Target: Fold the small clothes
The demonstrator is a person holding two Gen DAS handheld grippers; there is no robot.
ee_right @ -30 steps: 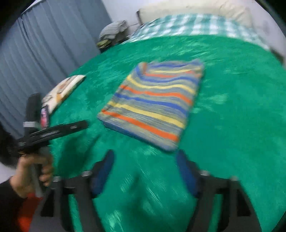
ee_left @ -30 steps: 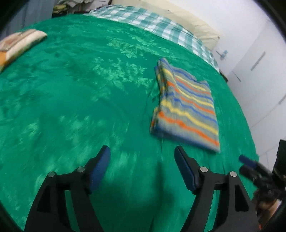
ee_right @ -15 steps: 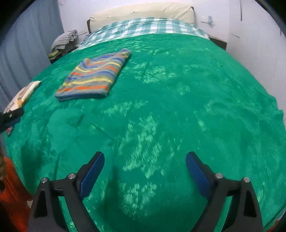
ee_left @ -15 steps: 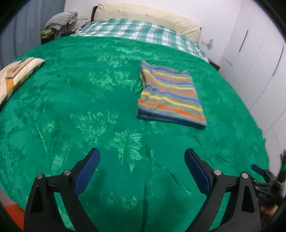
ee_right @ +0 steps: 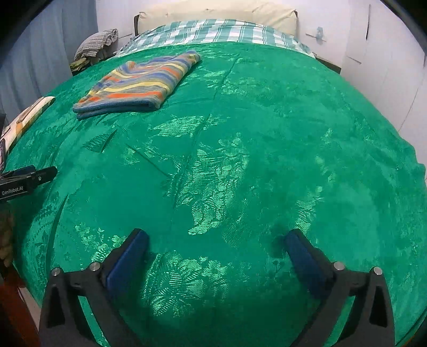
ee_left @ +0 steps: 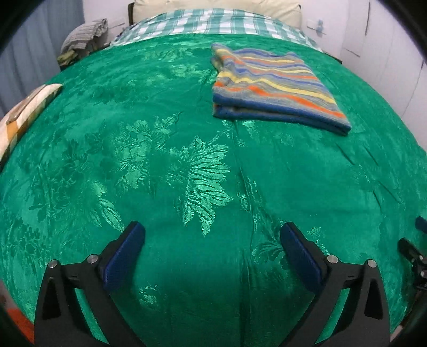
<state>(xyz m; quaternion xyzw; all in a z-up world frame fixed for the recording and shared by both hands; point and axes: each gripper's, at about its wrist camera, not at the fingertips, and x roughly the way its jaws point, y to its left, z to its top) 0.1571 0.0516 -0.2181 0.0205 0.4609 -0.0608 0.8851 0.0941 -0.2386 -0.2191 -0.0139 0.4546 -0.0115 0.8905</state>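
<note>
A folded striped garment (ee_left: pixel 269 88), in blue, orange, yellow and grey, lies flat on the green bedspread (ee_left: pixel 165 165). In the right wrist view the same striped garment (ee_right: pixel 141 82) sits at the far left. My left gripper (ee_left: pixel 212 232) hovers over bare bedspread well short of the garment, its jaws still opening wide with nothing between them. My right gripper (ee_right: pixel 217 236) is likewise over bare green cloth, far right of the garment, jaws opening and empty. The left gripper's tip (ee_right: pixel 32 177) shows at the left edge of the right wrist view.
A folded cream and orange cloth (ee_left: pixel 24 112) lies at the bed's left edge. A checked sheet (ee_left: pixel 213 25) and a cream pillow (ee_left: pixel 213 6) are at the head. A pile of clothes (ee_left: pixel 85 37) sits beyond the far left corner. White cupboard doors (ee_right: pixel 387 53) stand on the right.
Both grippers have drawn back from the striped garment toward the foot of the bed and sunk a little. Their jaws have spread wider. The garment stays folded where it lay.
</note>
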